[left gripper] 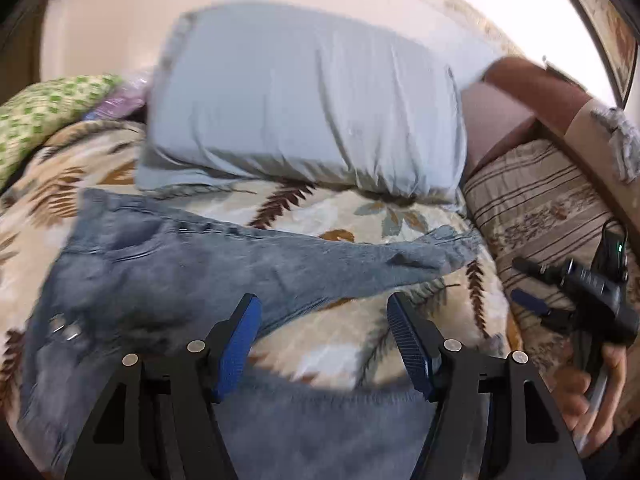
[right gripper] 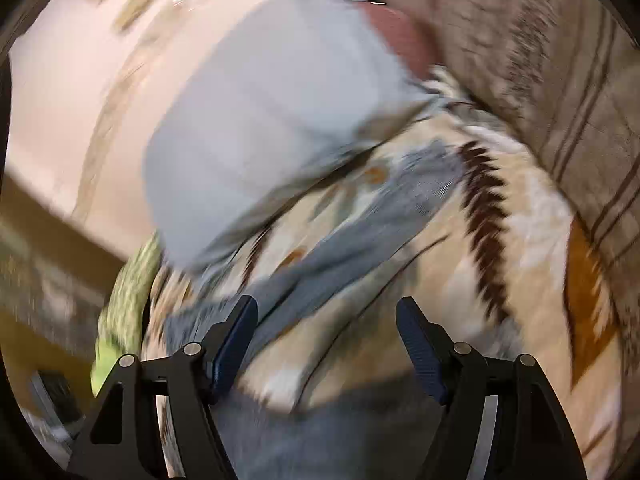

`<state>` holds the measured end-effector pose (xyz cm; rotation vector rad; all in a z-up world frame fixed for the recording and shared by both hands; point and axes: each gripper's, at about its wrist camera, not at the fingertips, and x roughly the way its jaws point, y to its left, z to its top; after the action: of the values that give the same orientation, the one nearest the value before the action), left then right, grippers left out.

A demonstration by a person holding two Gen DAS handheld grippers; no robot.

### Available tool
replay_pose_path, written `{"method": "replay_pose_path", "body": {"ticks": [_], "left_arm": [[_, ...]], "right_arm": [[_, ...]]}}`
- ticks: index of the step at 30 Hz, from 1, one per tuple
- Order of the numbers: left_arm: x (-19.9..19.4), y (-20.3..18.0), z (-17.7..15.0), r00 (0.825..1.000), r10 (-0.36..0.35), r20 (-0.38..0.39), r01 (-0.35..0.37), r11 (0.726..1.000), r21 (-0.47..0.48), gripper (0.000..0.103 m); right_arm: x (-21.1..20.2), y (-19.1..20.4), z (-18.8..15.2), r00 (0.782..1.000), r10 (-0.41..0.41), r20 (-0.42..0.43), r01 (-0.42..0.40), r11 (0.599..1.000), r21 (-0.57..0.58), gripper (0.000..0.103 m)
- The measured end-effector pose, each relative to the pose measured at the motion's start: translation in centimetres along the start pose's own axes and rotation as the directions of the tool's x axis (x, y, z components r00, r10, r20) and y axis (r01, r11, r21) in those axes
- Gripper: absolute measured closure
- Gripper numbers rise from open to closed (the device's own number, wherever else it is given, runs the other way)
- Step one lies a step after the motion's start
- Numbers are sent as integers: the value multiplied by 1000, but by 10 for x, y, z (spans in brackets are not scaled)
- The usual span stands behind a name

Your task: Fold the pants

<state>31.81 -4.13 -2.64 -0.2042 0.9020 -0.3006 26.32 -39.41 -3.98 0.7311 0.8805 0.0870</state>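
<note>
Grey-blue jeans (left gripper: 168, 272) sprawl across my bed view, waist end bunched at lower left of the left wrist frame, one leg running long toward the cuff at centre right; a second stretch of denim fills the bottom edge under my fingers. The long axis lies roughly left to right across that frame, just ahead of and below my left gripper (left gripper: 324, 344), whose blue ribbed pads stand wide apart with nothing between them. My right gripper (right gripper: 326, 344) is also spread wide and empty; in its blurred view the leg slants from lower left up to centre right. From the left view the right gripper shows at far right in a hand (left gripper: 596, 392), nearer the cuff, so I judge the left is better placed for the waist. The denim looks heavy, soft and creased, with stitched seams and metal rivets. It rests on a plush blanket (left gripper: 360, 216) with brown fern leaves; behind it a smooth pale-blue pillow (left gripper: 304, 100), a green-patterned cushion (left gripper: 48, 112) at upper left, and a striped brown cover (left gripper: 536, 204) at right
</note>
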Motion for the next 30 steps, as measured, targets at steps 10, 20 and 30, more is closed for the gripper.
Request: {"method": "replay_pose_path", "body": {"ticks": [10, 20, 30], "left_arm": [[62, 45, -8, 998, -17, -60, 9, 991, -131, 39], [47, 43, -8, 999, -22, -32, 18, 992, -121, 38], [61, 68, 19, 971, -192, -141, 141, 940, -311, 37]], "right_arm": [[116, -34, 101, 938, -343, -49, 346, 924, 162, 37], [96, -12, 83, 883, -469, 30, 464, 879, 109, 93], [-3, -29, -10, 980, -43, 194, 15, 990, 142, 92]]}}
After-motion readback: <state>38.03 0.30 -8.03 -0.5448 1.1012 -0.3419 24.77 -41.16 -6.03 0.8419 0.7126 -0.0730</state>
